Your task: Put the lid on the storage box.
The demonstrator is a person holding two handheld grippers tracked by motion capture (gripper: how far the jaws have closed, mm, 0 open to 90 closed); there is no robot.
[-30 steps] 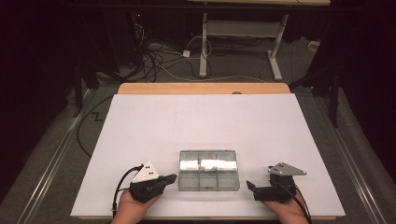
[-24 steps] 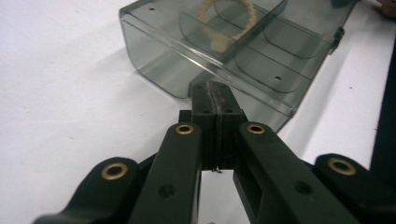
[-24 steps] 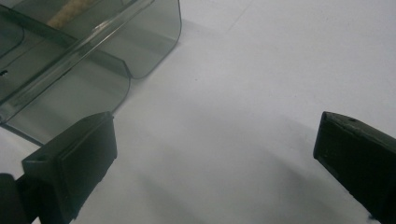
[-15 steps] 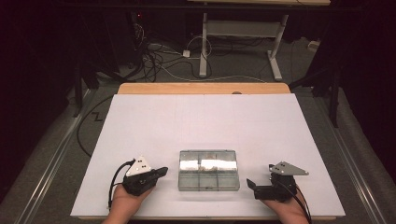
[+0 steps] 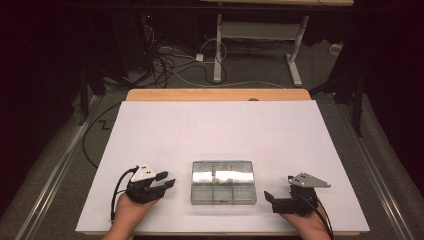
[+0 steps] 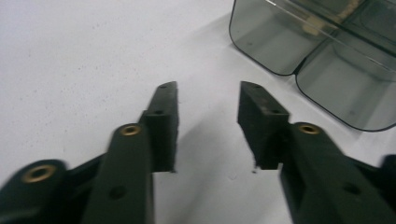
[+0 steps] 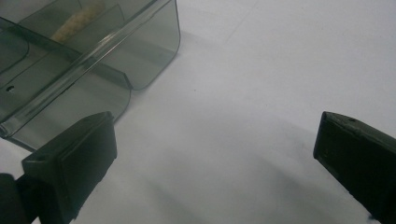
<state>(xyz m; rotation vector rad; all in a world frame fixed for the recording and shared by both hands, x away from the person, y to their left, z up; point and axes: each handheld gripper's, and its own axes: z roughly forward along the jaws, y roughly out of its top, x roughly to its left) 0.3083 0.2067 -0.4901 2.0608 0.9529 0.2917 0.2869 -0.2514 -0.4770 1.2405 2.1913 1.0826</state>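
High view: clear box (image 5: 223, 182) between both tongs, table (image 5: 215, 130) bare around.

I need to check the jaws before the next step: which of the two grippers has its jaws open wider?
The right gripper, right of the clear compartment box: its jaws stand far apart. The left gripper has just been opening, with nothing between its jaws.

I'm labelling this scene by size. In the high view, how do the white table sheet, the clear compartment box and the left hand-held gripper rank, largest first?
1. White table sheet
2. Clear plastic compartment box
3. Black left hand-held gripper, open
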